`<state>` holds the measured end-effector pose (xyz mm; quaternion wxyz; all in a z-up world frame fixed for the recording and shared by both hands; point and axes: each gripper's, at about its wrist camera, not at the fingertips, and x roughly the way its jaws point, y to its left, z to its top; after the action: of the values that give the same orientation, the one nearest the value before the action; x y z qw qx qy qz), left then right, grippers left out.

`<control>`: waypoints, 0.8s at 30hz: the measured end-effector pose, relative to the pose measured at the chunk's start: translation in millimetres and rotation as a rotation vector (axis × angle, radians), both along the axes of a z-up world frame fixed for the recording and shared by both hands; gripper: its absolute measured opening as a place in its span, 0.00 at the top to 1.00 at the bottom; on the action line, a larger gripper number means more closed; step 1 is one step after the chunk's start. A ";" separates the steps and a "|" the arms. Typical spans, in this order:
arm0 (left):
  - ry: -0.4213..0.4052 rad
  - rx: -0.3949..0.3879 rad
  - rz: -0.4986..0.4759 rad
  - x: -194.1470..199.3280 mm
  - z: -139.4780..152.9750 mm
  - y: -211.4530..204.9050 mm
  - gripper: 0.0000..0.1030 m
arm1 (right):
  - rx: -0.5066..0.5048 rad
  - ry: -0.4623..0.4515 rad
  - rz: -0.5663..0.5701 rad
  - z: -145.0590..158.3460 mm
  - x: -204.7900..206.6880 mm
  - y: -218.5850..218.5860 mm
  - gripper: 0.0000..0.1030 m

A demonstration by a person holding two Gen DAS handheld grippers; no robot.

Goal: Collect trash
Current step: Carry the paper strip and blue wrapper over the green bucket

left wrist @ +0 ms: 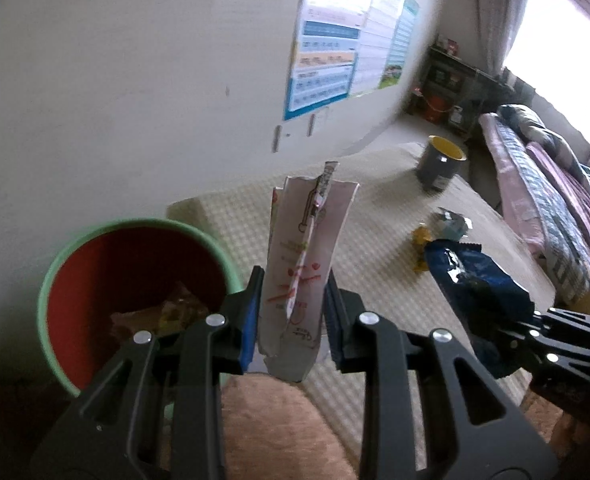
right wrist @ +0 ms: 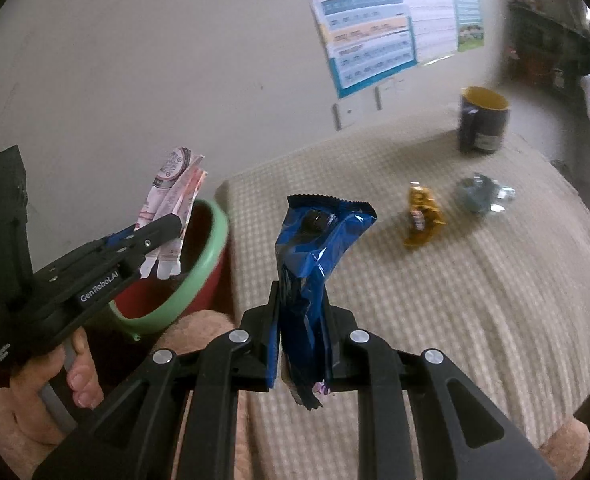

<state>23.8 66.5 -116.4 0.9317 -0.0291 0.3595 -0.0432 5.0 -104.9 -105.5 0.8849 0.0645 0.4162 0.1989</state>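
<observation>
My left gripper [left wrist: 293,312] is shut on a white paper wrapper [left wrist: 307,252] with red print, held upright just right of the bin. The bin [left wrist: 75,248] has a green rim and red inside, with some wrappers at its bottom. My right gripper [right wrist: 301,344] is shut on a crinkled blue snack wrapper [right wrist: 315,256], which stands up between its fingers. In the right wrist view the left gripper [right wrist: 163,236] holds the white wrapper [right wrist: 173,196] over the bin's rim [right wrist: 199,280]. A yellow wrapper [right wrist: 421,220] and a crumpled grey-blue wrapper [right wrist: 481,194] lie on the beige checked surface [right wrist: 455,300].
A dark mug [right wrist: 483,120] with a yellow inside stands at the far end of the surface. A white wall with posters [right wrist: 375,28] rises behind the bin. A bed with striped bedding [left wrist: 555,200] runs along the right. A hand [right wrist: 35,392] grips the left gripper's handle.
</observation>
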 end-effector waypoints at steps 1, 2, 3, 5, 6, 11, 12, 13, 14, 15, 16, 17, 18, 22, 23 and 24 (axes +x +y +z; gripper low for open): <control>0.001 0.002 0.010 -0.3 -0.5 4.8 0.74 | -0.003 0.001 0.014 -0.4 1.7 6.7 0.84; 0.004 0.003 0.025 -0.9 -1.6 11.4 0.74 | -0.006 0.001 0.025 -0.4 0.8 13.3 0.84; 0.006 0.002 0.036 -1.6 -2.2 15.7 0.74 | -0.009 0.000 0.042 -0.7 2.0 20.7 0.84; 0.013 0.001 0.065 -2.6 -4.5 27.5 0.74 | -0.018 -0.002 0.068 0.0 3.2 32.9 0.84; 0.014 0.000 0.077 -2.6 -5.4 32.4 0.74 | -0.022 -0.002 0.083 0.1 4.8 39.7 0.84; 0.023 -0.009 0.139 -2.9 -10.1 60.0 0.74 | -0.033 -0.012 0.134 3.4 12.9 65.4 0.84; 0.024 -0.010 0.148 -2.1 -10.7 63.7 0.74 | -0.035 -0.013 0.141 3.9 14.3 69.2 0.84; 0.027 -0.012 0.160 -2.1 -12.2 69.3 0.74 | -0.038 -0.014 0.152 4.1 16.3 75.2 0.84; 0.029 -0.014 0.168 -0.8 -13.8 72.5 0.74 | -0.038 -0.013 0.159 4.2 17.4 79.1 0.84; 0.030 -0.015 0.175 -1.1 -15.3 76.0 0.74 | -0.037 -0.011 0.166 4.1 19.1 82.5 0.84; 0.033 -0.017 0.184 -1.0 -17.0 79.9 0.74 | -0.035 -0.007 0.174 3.6 21.0 86.9 0.84; 0.036 -0.018 0.194 -0.9 -19.0 83.6 0.74 | -0.036 -0.004 0.181 2.8 23.1 91.7 0.84; 0.039 -0.019 0.200 -0.7 -20.2 85.3 0.74 | -0.036 -0.001 0.185 2.0 24.4 95.1 0.84; 0.055 -0.025 0.230 0.1 -28.3 99.2 0.74 | -0.036 0.019 0.209 -3.2 34.5 110.8 0.84; 0.058 -0.026 0.236 0.7 -29.7 101.7 0.74 | -0.039 0.024 0.217 -5.2 35.3 115.1 0.83; 0.062 -0.028 0.242 1.2 -31.2 104.4 0.74 | -0.041 0.030 0.223 -7.2 37.5 118.4 0.83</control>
<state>25.1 170.9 -147.6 0.9180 -0.0866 0.3816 0.0653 42.5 13.5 -112.8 0.8521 0.0026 0.4379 0.2865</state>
